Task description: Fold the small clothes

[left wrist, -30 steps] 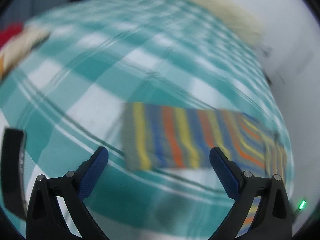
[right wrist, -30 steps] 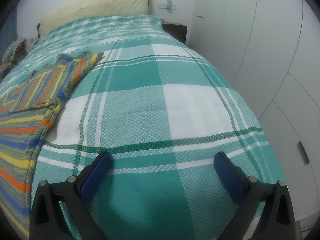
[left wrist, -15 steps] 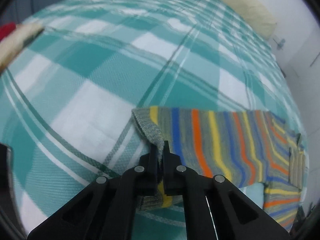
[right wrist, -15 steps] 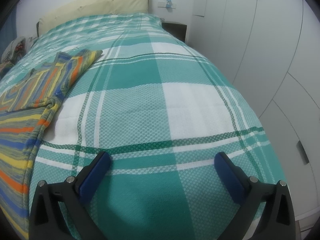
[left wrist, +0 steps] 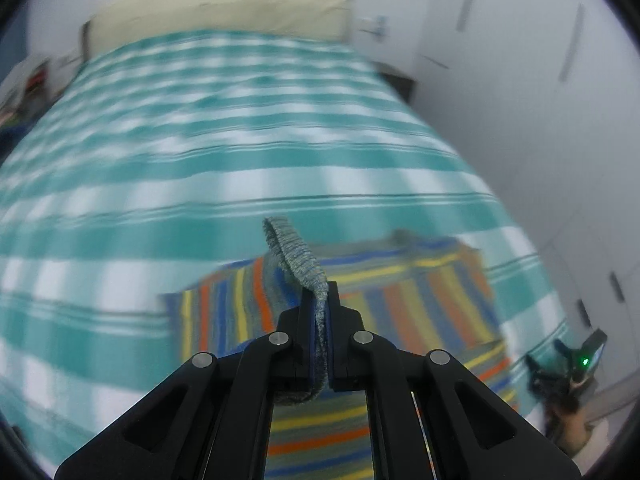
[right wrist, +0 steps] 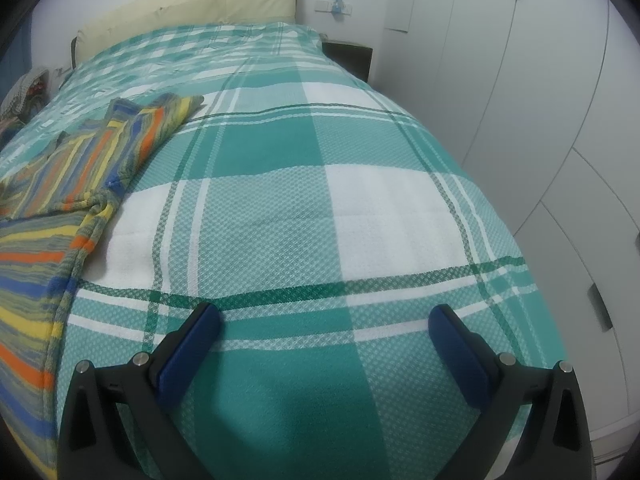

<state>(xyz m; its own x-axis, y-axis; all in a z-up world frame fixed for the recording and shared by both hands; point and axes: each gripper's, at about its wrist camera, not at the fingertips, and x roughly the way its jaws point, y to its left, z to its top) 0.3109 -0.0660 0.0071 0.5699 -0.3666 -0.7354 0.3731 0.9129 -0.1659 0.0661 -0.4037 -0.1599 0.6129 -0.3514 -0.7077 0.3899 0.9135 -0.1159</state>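
A striped knit sweater, in orange, yellow, blue and grey, lies flat on the green-and-white checked bedspread. My left gripper is shut on the sweater's grey ribbed edge, which curls up above the jaws, lifted over the rest of the garment. In the right wrist view the same sweater lies at the left. My right gripper hovers open over bare bedspread, to the right of the sweater and holding nothing. In the left wrist view it appears at the far right, right gripper in a hand.
A cream headboard cushion runs along the bed's far end. White wardrobe doors stand close on the right. A dark nightstand sits beside the bed. A heap of clothes lies at the far left.
My left gripper went from wide open to shut on the sweater's ribbed edge, then lifted it and swung it across the garment. The right gripper stayed put.
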